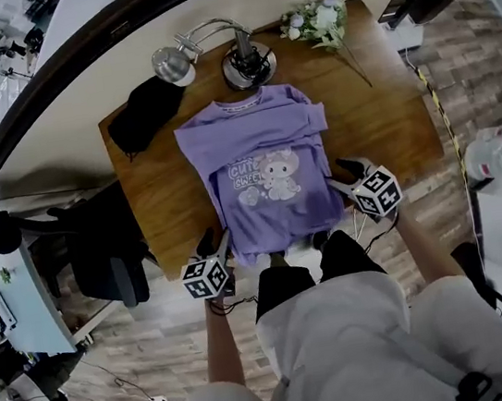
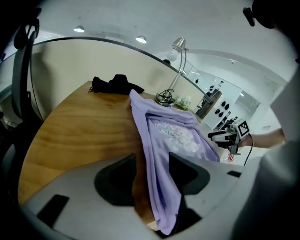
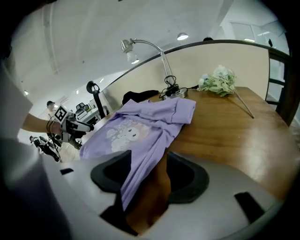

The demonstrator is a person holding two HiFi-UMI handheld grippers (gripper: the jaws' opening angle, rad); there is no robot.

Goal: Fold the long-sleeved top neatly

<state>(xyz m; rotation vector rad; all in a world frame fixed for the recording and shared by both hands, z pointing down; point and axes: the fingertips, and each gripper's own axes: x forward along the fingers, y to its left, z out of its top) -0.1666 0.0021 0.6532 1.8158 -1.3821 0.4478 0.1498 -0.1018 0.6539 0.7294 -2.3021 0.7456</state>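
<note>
A purple long-sleeved top (image 1: 262, 146) with a cartoon print lies flat on the wooden table (image 1: 376, 101), both sleeves folded in over its body. My left gripper (image 1: 216, 240) is at the hem's near left corner and my right gripper (image 1: 345, 170) at its right edge. In the left gripper view, the top's (image 2: 173, 131) edge runs between the jaws of the left gripper (image 2: 152, 164), with bare wood showing beside it. In the right gripper view, a fold of the top (image 3: 140, 124) likewise passes through the right gripper (image 3: 149, 164), slack. Both grippers are open.
A desk lamp (image 1: 209, 47) stands at the far edge on its round base (image 1: 248, 65). A black cloth (image 1: 144, 113) lies at the far left corner and a bunch of flowers (image 1: 318, 21) at the far right. A black office chair (image 1: 99, 246) stands left of the table.
</note>
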